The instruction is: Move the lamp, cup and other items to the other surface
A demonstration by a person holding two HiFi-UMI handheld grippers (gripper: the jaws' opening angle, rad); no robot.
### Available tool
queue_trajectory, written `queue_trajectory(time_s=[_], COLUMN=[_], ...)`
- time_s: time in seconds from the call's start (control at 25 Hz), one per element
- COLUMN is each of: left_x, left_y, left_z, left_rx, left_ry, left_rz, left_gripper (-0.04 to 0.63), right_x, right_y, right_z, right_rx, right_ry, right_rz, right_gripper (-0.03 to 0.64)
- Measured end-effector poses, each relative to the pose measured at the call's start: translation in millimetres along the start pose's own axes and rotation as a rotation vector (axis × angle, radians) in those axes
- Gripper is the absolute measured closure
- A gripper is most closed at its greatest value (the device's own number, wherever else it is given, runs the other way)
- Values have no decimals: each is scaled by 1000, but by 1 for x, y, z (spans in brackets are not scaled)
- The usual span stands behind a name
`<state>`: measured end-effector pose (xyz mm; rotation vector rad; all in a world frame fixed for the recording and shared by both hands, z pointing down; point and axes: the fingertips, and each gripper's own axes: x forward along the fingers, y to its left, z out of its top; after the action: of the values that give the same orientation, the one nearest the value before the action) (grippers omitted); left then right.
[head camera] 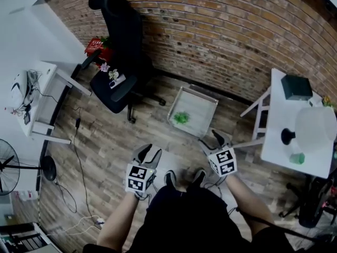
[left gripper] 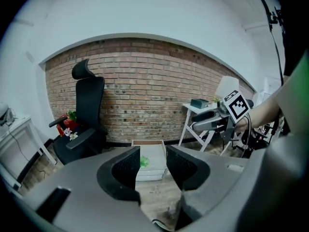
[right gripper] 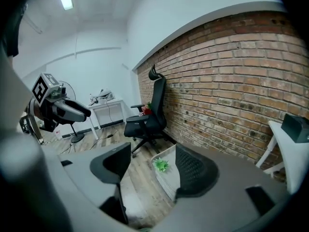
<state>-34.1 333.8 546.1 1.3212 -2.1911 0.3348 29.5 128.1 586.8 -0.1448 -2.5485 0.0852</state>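
Closest in the head view are my forearms, with both tools held out over the wooden floor. My left gripper (head camera: 149,153) and my right gripper (head camera: 211,140) both have their jaws spread and carry nothing. Ahead of them a low white tray (head camera: 202,105) sits on the floor with a small green tuft (head camera: 181,117) lying in it. Off to my right stands the white table (head camera: 279,109), and the task's things are on it. The lamp (head camera: 315,128) with its pale shade stands next to what looks like a green cup (head camera: 297,158), and a dark box (head camera: 296,87) sits near the far end. A black office chair (head camera: 120,46) stands by the brick wall.

From the left gripper view, the two dark pads stand apart with only air between them. The tray and its green tuft show through the gap, well beyond reach.

From the right gripper view, the pads are wider apart and equally empty, with the same tuft framed between them. The table's edge sits at the far right.

I judge this to be a pause between carries. Neither tool holds anything, and the lamp, cup and box are not yet moved. Next I would turn right toward the table and bring one tool level with the lamp's stem or the cup. Its jaws should be wide enough to straddle the thing before they close. The lamp looks top-heavy, so a low grip seems safer.
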Motion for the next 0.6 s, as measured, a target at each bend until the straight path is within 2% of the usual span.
queue_trajectory(time_s=[0.16, 0.32, 0.6], left_x=[5, 12, 51], left_y=[-7, 3, 48], left_z=[4, 3, -5], left_rx=[-13, -21, -39], left_ry=[1, 12, 37], left_rz=[24, 28, -39], left_gripper=[430, 430, 430], right_x=[10, 26, 70], right_y=[-14, -18, -16], right_z=[-9, -9, -1], right_rx=[-9, -13, -11], right_ry=[-11, 8, 71], right_rz=[30, 42, 12], right_gripper=[323, 322, 322])
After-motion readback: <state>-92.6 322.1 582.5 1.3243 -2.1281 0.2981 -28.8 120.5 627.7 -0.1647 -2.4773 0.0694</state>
